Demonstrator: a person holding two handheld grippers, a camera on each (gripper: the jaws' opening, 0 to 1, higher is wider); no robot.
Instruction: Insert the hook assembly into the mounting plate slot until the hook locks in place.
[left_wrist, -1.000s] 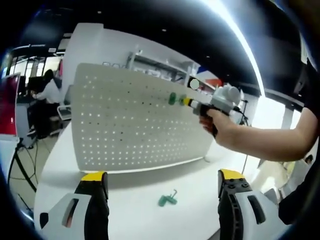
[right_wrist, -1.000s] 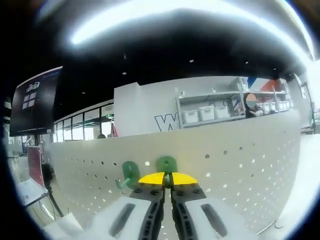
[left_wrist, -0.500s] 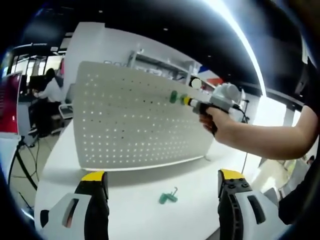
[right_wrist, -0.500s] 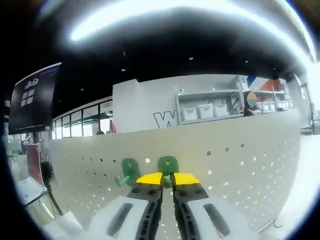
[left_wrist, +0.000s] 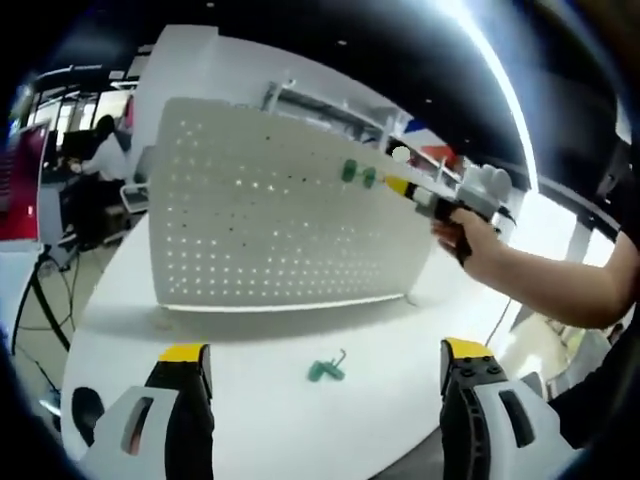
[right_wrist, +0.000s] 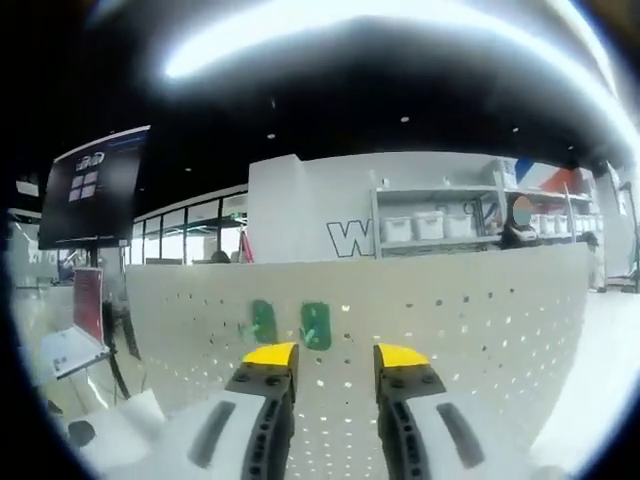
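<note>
Pegboard (right_wrist: 480, 300) upright w/ two green hooks (right_wrist: 316, 325) seated high on it; third hook (left_wrist: 325, 371) lies on table (left_wrist: 260, 400). Right gripper (right_wrist: 333, 352) parted, just off hooks; left gripper (left_wrist: 320, 352) wide, empty. Retreat straight back, avoid snagging.

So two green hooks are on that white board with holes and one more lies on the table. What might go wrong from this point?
The right gripper has opened and stands just off the two green hooks. Whether the nearer one is locked cannot be told; if it is not, it may tip or drop out. The spare hook on the table lies between the open left gripper fingers; a careless grab might push it away.
</note>
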